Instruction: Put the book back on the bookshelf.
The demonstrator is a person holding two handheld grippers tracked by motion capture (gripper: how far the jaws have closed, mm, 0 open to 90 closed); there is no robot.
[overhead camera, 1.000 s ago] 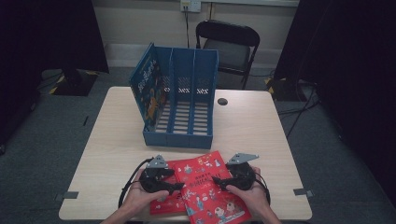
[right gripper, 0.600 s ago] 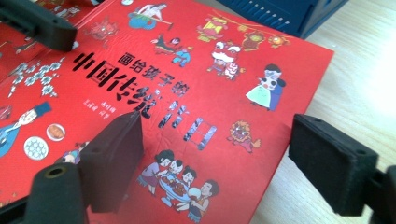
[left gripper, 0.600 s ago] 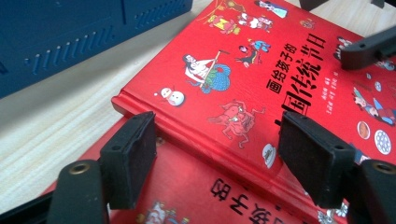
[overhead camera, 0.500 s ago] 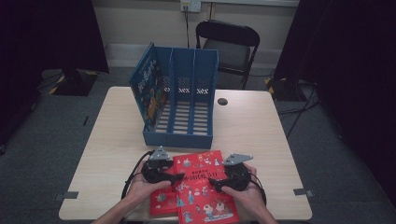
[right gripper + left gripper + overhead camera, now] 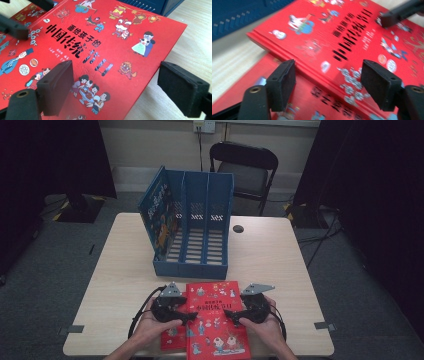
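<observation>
At the near edge of the pale wood-grain worktop we find two red picture books stacked. The upper red hardcover book with black lettering and cartoon figures lies flat at the middle of that edge, slightly overhanging it. It rests on the lower red book, which peeks out on its left side.

Our left hand-held gripper reaches over the upper book's left edge, and our right hand-held gripper over its cover from the right. Both have just been opening. In each gripper view the black pads stand wide apart above the cover and grip nothing.

Just beyond the books, mid-worktop, stands a blue plastic three-slot file rack with a blue illustrated book leaning in its left slot. Near the far edge sits a small dark round cable port.

Beyond the worktop, on grey carpet, is a black folding chair, with black curtains on both sides and a cream wall with a socket.
</observation>
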